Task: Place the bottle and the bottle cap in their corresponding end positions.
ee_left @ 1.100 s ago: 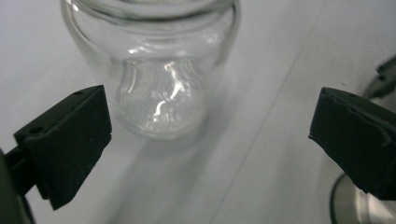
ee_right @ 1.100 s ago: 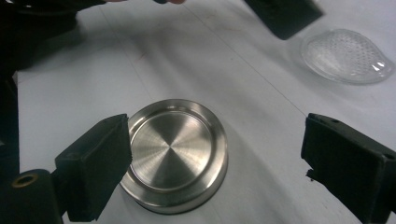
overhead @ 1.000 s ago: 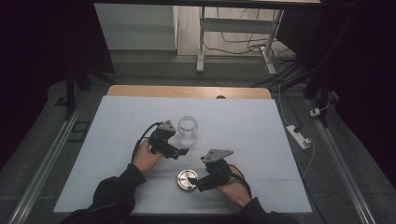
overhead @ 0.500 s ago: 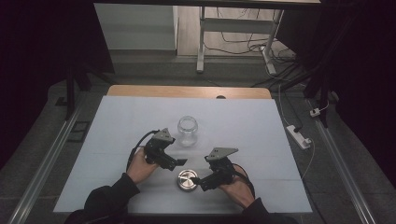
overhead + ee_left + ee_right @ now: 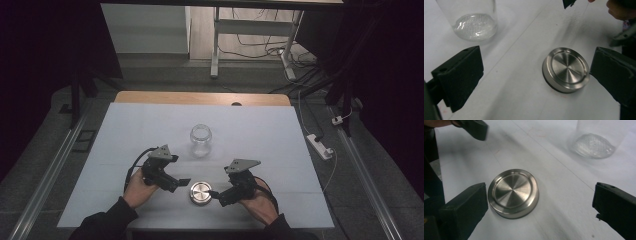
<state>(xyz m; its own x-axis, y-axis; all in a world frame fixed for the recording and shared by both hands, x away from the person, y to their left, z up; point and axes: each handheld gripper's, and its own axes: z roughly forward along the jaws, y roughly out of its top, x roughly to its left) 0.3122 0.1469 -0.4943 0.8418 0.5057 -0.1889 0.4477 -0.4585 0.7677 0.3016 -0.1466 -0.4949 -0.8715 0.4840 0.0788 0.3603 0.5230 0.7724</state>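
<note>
A round steel lid (image 5: 201,193) lies flat on the white table (image 5: 260,145), near the front edge. A clear glass jar (image 5: 201,139) stands upright and uncovered behind it. My left gripper (image 5: 176,183) points at the lid from the left. Its jaws stand wide open in the left gripper view (image 5: 536,75), with the lid (image 5: 566,69) lying toward the right jaw and the jar (image 5: 474,22) beyond. My right gripper (image 5: 216,194) sits just right of the lid. Its jaws (image 5: 541,202) have just been opening and now stand wide. The lid (image 5: 513,192) lies between them beside the left pad, unpressed.
A wooden strip (image 5: 200,97) edges the table's far side, and metal rails run along both sides. A power strip (image 5: 320,146) and cables lie on the floor to the right. A desk frame (image 5: 216,40) stands behind the table. In the right gripper view the other gripper's jaw (image 5: 475,128) shows at upper left.
My left gripper has drawn back from the jar toward the near edge and now faces the lid. The right hand has stayed by the lid.
</note>
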